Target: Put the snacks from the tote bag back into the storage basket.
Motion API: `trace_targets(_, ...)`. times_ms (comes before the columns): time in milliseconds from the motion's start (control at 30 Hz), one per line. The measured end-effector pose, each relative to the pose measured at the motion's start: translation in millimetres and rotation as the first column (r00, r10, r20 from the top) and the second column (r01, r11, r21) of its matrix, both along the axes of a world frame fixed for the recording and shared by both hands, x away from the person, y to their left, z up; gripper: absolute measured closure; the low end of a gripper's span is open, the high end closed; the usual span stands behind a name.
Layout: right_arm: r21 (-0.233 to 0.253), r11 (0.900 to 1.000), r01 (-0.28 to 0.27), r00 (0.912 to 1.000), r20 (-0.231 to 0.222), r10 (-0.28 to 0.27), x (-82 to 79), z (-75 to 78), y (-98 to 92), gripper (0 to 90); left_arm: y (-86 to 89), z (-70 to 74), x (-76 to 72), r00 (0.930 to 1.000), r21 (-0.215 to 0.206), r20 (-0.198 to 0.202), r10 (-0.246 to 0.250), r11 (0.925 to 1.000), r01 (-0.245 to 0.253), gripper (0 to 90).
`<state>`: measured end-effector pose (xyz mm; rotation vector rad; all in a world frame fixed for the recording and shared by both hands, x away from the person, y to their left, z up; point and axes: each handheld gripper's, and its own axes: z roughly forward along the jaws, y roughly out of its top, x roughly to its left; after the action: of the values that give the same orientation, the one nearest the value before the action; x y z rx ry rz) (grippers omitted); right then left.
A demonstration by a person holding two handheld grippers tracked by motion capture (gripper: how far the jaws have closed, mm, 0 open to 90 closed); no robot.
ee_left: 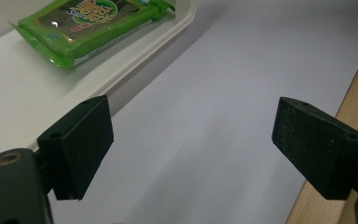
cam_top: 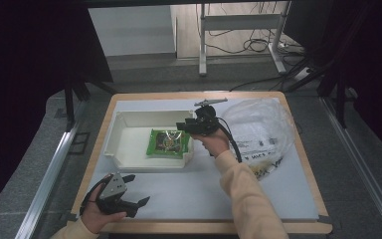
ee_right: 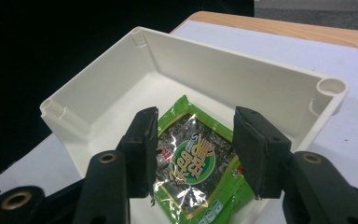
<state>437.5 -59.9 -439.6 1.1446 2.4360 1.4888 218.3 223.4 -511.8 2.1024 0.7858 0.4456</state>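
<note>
Just one green seaweed packet (ee_right: 193, 163) inside one white tray (ee_right: 242, 74).

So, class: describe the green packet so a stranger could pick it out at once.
Find the white tray on the table's left half. The green packet lies flat inside, near its right wall, under the right gripper. It is the only green thing; the clear plastic bag lies outside the tray.

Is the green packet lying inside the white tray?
Yes, the green packet lies flat on the floor of the white tray, within its walls.
</note>
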Motion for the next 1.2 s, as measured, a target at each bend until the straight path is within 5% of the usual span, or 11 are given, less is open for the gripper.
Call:
trace_targets(500,0.0,1.0,-0.006,0.9987,0.05,0.006,-17.6,9.8,-17.9,47.4,0.2,0.0,-0.6,1.0,-0.001,0.001,0.002,1.0,-0.002,12.5)
trace_targets(1200,-0.03,0.999,0.037,0.995,0.094,-0.034,-52.7,3.3,-55.4,41.1,-1.7,-1.6,-0.3,1.0,0.001,-0.005,0.005,1.0,-0.005,12.5)
